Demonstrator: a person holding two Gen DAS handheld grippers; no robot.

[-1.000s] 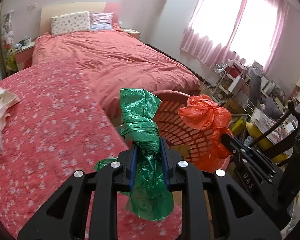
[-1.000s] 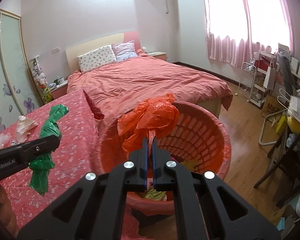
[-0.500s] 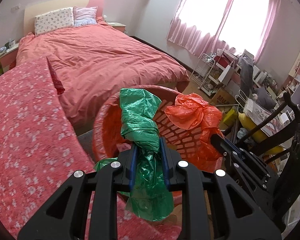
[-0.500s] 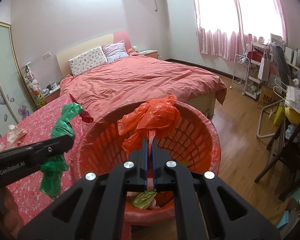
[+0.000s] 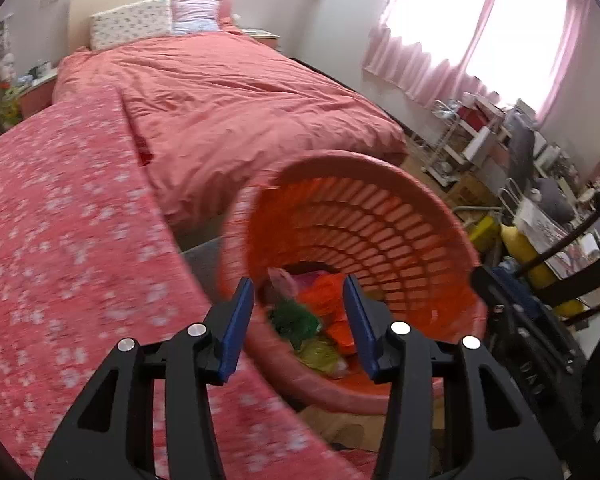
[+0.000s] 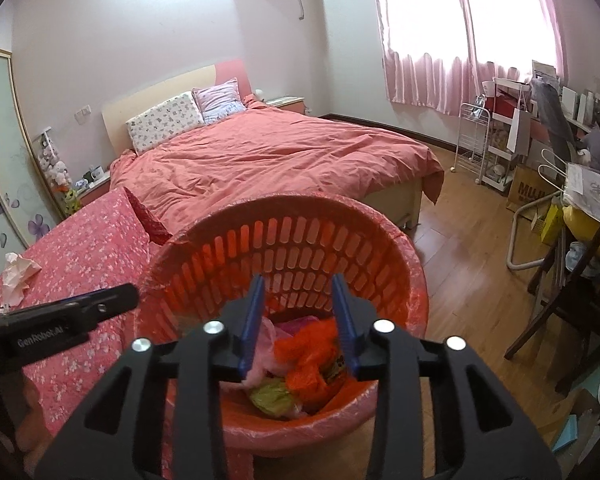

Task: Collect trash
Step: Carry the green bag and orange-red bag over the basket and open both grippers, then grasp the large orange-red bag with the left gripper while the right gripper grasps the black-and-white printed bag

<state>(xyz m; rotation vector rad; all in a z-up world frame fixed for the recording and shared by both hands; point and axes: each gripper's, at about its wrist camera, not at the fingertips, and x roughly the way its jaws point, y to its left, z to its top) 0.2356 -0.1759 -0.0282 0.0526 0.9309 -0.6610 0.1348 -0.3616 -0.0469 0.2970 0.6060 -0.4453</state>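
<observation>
The red laundry basket [image 6: 284, 240] sat at twelve o'clock below both grippers. The left gripper [image 5: 298, 320] and right gripper [image 6: 298, 318] had just been opening, jaws empty. The green bag [image 5: 294, 320] and orange bag [image 6: 308, 350] lay inside; remaining crumpled paper [image 6: 18, 276] lay at nine o'clock, nearer the left.

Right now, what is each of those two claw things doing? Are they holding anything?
Left gripper: open, holding nothing; jaws just opened, green bag lies in the basket.
Right gripper: open, holding nothing; jaws just opened, orange bag lies in the basket.

Both wrist cameras look steeply down from close above into the shared laundry basket [image 5: 380, 216] [image 6: 284, 248], bed [image 5: 240, 92] [image 6: 276, 156] beyond
</observation>
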